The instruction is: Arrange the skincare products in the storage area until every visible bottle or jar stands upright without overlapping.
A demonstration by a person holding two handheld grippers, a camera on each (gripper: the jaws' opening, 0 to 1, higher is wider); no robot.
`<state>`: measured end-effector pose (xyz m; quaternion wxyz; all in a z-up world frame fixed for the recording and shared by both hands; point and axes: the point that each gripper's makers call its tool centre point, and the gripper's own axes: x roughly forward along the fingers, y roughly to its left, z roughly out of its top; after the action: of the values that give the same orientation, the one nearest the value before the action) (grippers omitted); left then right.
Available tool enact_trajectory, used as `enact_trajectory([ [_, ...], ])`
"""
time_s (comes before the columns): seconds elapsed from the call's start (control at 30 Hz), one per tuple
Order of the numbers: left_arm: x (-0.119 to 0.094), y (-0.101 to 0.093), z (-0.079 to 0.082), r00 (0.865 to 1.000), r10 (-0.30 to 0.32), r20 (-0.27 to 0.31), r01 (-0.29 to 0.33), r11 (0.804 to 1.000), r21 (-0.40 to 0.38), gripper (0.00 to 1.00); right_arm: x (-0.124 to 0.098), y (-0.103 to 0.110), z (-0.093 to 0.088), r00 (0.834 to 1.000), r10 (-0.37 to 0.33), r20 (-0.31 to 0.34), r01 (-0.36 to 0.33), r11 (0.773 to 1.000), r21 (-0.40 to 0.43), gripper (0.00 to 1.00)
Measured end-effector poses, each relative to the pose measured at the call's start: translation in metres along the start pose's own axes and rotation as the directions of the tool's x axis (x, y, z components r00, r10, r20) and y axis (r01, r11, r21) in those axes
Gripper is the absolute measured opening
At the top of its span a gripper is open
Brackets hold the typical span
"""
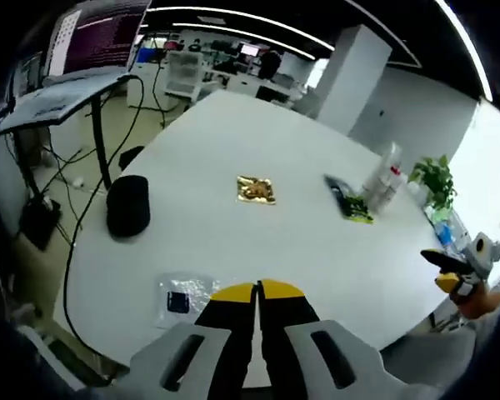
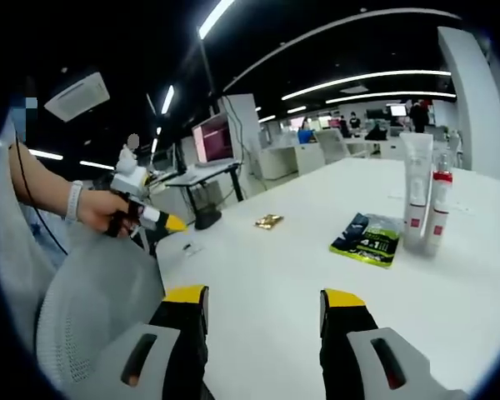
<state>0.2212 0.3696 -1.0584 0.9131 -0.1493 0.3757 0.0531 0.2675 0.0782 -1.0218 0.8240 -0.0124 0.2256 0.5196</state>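
Nearest in the left gripper view, the left gripper [image 1: 257, 293] has its yellow-tipped jaws pressed together with nothing between them, poised over the near edge of the large white table [image 1: 233, 142]. In the right gripper view, the right gripper [image 2: 265, 302] has its jaws spread wide and empty above the same table. Just beyond the left gripper lies a flat clear plastic sachet with a dark label [image 1: 182, 298]; it looks limp and light, so it would probably slide rather than lift cleanly. Farther out sit a small gold foil packet [image 2: 268, 222] and a flat green-and-black pouch [image 2: 367, 237], both lying down. Beyond the pouch, a tall white tube [image 2: 416, 191] and a slimmer white bottle with red print and a pump top [image 2: 438, 200] stand upright, touching or nearly so. They seem light, smooth and tippy; grip low on the body, not at the pump.
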Motion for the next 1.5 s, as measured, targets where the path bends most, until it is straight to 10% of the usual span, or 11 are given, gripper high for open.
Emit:
enact_trajectory([
  [0.17, 0.009, 0.021, -0.011, 0.992, 0.115, -0.053, -0.110, 0.990, 0.083, 0.40, -0.012, -0.003, -0.006, 1.000, -0.008, -0.016, 0.008, 1.000, -0.014, 0.51],
  [0.37, 0.017, 0.031, -0.025, 0.984, 0.141, -0.111, -0.123, 0.980, 0.156, 0.61, -0.017, -0.012, -0.009, 0.999, -0.025, -0.032, 0.025, 0.999, -0.024, 0.50],
  [0.77, 0.027, 0.044, -0.044, 0.968, 0.167, -0.187, -0.121, 0.965, 0.234, 0.51, -0.012, -0.020, -0.013, 0.998, -0.039, -0.055, 0.039, 0.999, -0.010, 0.49],
  [1.5, 0.025, 0.032, -0.034, 0.986, 0.114, -0.121, -0.091, 0.979, 0.182, 0.37, -0.008, -0.038, -0.009, 0.993, -0.097, -0.063, 0.098, 0.995, 0.005, 0.46],
])
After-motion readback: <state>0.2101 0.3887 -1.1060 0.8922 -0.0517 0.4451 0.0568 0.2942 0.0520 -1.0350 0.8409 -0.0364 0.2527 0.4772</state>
